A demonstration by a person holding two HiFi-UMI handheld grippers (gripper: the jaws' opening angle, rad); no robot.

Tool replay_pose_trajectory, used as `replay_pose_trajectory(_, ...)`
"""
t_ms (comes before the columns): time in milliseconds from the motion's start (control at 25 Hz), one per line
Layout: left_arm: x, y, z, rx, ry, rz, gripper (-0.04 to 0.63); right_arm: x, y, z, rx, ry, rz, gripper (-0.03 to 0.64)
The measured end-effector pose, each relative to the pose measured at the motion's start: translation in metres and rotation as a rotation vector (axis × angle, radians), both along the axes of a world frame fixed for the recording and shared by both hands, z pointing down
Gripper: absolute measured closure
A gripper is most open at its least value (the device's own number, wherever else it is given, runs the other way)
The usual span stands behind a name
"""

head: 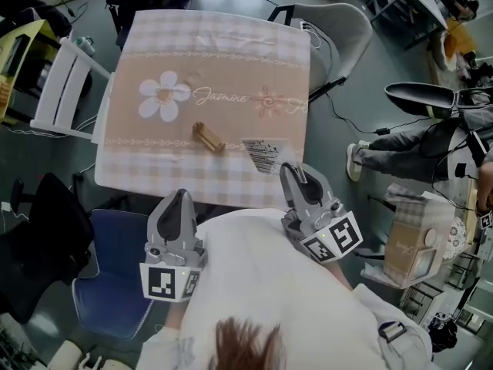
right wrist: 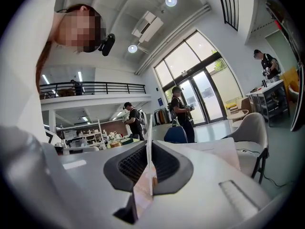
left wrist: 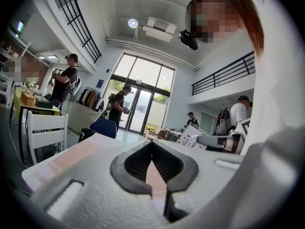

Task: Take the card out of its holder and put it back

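a big bright hall with tall glass doors and an upper gallery with a railing shows in both gripper views, with people standing about at desks. in the head view a small table [head: 112, 156] sits below, covered by a checked cloth [head: 208, 41] with a white flower and a pink band across it. a white chair [head: 65, 91] is at its left, a grey chair [head: 339, 29] at its far right corner and a blue chair [head: 115, 276] near the left gripper.

the wooden card holder [head: 208, 137] lies on the cloth towards the near edge, about the middle. it has no card in it.

the card [head: 266, 154], white with barcode print, is out of the holder and to its right, apart from it, over the near right part of the table. the right gripper [head: 286, 168] has it by its near edge. in the right gripper view the card [right wrist: 149, 128] stands edge-on as a thin upright line, pinched between the closed jaws of the right gripper [right wrist: 148, 151]. whether the card's far edge touches the cloth cannot be told.

the left gripper [head: 180, 195] is at the near left edge of the table, well left of the card. in the left gripper view the left gripper [left wrist: 152, 144] has its jaw tips meeting, with nothing between them.
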State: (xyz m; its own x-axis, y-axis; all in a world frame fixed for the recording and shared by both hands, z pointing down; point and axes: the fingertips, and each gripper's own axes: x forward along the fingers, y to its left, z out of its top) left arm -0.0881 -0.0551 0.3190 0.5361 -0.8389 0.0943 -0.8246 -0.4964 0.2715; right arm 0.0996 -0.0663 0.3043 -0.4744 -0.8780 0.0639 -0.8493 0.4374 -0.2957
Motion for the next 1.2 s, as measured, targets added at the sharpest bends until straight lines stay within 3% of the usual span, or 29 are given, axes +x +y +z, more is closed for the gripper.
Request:
replay_pose_trajectory(560,-0.0030,-0.0011,0.0029,-0.011,0.022,-0.027,0.595,0.0001,0.0004,0.0031,-0.010,0.013,-0.009,0.598)
replay_pose_trajectory(1200,0.0055,-0.0096,0.0007,-0.005,0.023,0.012,0.595,0.0058,-0.0009,0.0003,-0.009,0.039,0.026,0.598)
